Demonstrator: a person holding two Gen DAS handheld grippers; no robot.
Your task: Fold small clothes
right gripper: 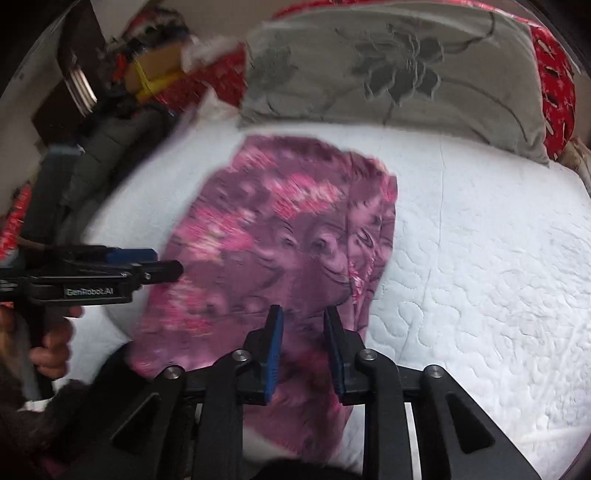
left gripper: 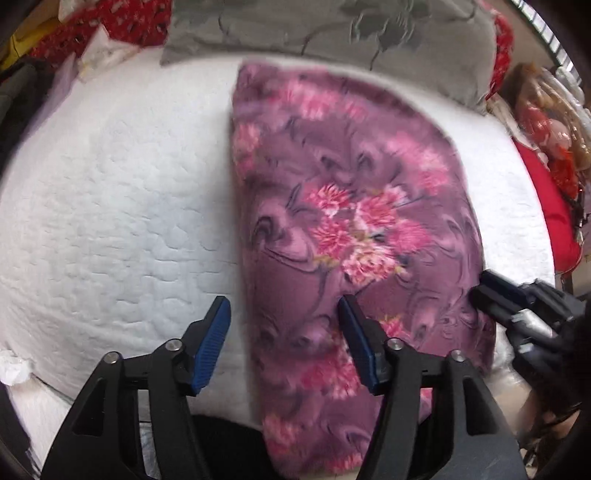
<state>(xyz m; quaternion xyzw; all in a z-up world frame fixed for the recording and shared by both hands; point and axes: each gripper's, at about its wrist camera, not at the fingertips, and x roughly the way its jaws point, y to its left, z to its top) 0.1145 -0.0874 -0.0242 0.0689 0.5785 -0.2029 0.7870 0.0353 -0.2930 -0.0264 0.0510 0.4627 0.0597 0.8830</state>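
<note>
Garment: a purple floral cloth (left gripper: 354,221) is laid folded on the white quilted bed (left gripper: 110,206), below a grey pillow (right gripper: 388,62).
Left claw (left gripper: 284,314): held apart over the cloth's left edge, nothing gripped.
Right claw (right gripper: 303,325): narrowly parted above the cloth, nothing clamped.

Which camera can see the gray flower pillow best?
The right wrist view: the gray flower pillow fills the top, its big stitched flower clear. In the left wrist view it is cut off by the top edge and blurrier.

Fuzzy matt fleece cloth (left gripper: 351,221) lies on a white stitched, puckered quilt (left gripper: 110,221); grey embossed pillow (left gripper: 332,29).
</note>
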